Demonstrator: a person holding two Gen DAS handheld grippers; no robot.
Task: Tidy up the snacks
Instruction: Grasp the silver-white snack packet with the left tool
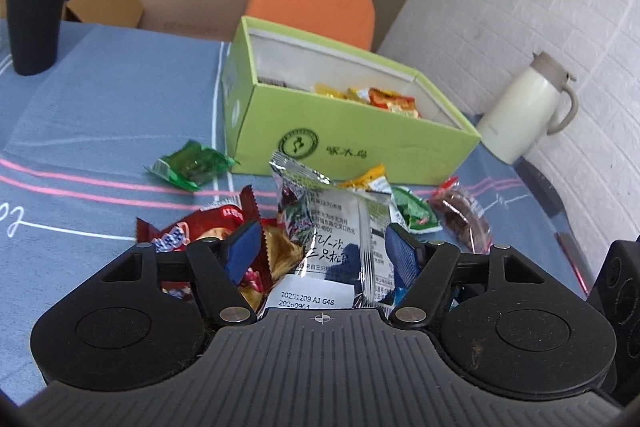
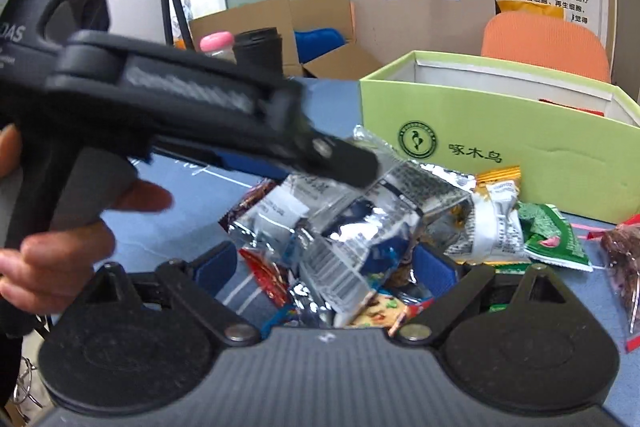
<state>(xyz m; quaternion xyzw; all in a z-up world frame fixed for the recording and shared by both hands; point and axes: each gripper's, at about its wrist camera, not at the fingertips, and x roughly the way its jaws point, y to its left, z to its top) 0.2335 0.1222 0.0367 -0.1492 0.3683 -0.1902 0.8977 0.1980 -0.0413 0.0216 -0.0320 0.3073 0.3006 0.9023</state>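
Observation:
A light green box [image 1: 360, 131] [image 2: 520, 147] stands open on the blue cloth with several snack packets [image 1: 380, 97] inside. A pile of loose packets lies in front of it. My left gripper [image 1: 322, 253] is over that pile, and a silver packet [image 1: 328, 227] stands between its blue pads. The right pad [image 1: 400, 259] meets the packet's edge, while the left pad [image 1: 244, 251] is off it, beside a red packet [image 1: 208, 223]. The jaws are open. My right gripper [image 2: 324, 267] is wide open over the same pile, with the left gripper [image 2: 352, 163] crossing above it.
A green packet [image 1: 192, 167] lies alone left of the box. A dark red packet [image 1: 464, 219] lies at the pile's right. A black tumbler [image 1: 36, 15] stands far left and a white jug [image 1: 524, 107] right of the box. An orange chair [image 1: 316, 3] is behind.

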